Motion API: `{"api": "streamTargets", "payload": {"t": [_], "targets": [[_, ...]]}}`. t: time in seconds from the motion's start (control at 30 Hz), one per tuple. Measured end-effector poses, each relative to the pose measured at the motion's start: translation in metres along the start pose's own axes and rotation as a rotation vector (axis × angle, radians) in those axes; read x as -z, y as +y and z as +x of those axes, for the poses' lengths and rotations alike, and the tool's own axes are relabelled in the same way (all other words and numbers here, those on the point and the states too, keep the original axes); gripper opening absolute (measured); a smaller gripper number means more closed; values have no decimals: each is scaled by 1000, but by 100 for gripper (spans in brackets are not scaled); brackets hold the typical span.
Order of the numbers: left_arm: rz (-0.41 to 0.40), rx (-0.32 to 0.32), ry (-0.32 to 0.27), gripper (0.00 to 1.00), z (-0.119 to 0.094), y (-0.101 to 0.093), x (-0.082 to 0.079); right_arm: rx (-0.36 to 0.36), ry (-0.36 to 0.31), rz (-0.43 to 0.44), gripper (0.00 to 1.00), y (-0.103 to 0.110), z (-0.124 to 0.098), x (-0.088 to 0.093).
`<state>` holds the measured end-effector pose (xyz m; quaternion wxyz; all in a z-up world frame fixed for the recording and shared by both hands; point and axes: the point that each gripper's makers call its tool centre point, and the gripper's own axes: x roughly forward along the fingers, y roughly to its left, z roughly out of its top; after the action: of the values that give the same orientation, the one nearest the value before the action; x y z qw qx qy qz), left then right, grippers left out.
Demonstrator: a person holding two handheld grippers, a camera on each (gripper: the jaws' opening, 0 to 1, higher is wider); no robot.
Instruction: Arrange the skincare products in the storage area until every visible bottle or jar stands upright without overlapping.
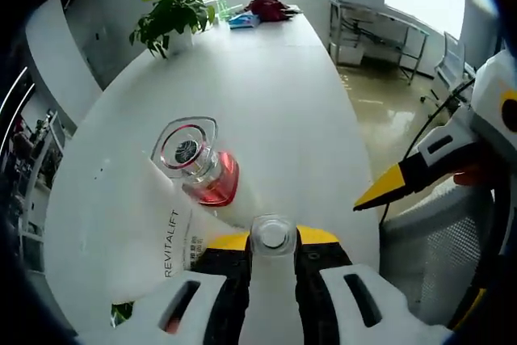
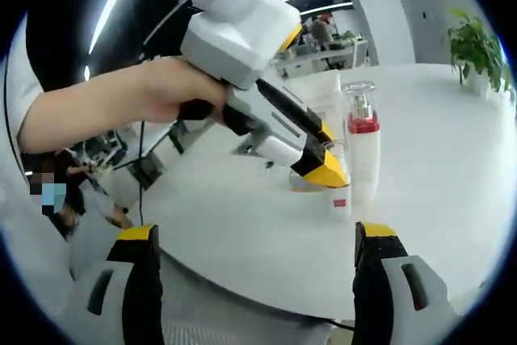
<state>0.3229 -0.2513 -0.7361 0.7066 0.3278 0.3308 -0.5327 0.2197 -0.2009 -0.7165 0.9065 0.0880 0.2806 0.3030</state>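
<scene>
My left gripper point(image 1: 273, 241) is shut on a small white bottle point(image 1: 273, 280) with a clear cap, held upright near the round white table's point(image 1: 266, 94) edge. In the right gripper view the left gripper point(image 2: 327, 170), held in a person's hand point(image 2: 161, 90), pinches that bottle point(image 2: 340, 195) between yellow tips. Close beside it stands a taller white bottle point(image 1: 202, 169) point(image 2: 363, 147) with a red band and clear cap. Behind is a white Revitalift box point(image 1: 157, 240) point(image 2: 323, 90). My right gripper point(image 2: 257, 240) is open and holds nothing, in front of the table edge; its yellow tip point(image 1: 384, 190) enters the left gripper view.
A potted plant point(image 1: 170, 14) point(image 2: 477, 46) stands far back on the table, with a red bag point(image 1: 266, 4) and small items at the far end. A mesh chair point(image 1: 440, 260) is by the near right edge. Metal shelving point(image 1: 380, 34) stands on the floor beyond.
</scene>
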Motion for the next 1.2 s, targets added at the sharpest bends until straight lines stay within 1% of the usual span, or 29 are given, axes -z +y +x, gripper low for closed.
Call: {"api": "streamTargets", "payload": {"t": [0.17,0.33,0.77,1.0,1.1,1.2], "targets": [[1,-5,2,24,-1,0,0,-4,3,2,100,0,1,1],[0,-15,-18,25,-5,3,-5,-7,3,5,100,1,0,1],[12,-34,-27,26,-14,7,-10,-12,14,0,100,2,1,2],[19,-50,-45,27,-23,7,-15,-11,19,-11,100,2,0,3],[23,-59,-53,29,-28,7,-17,-11,22,-14,100,2,1,4],[25,-69,-66,30,-36,7,-20,-11,21,-12,100,1,1,4]]}}
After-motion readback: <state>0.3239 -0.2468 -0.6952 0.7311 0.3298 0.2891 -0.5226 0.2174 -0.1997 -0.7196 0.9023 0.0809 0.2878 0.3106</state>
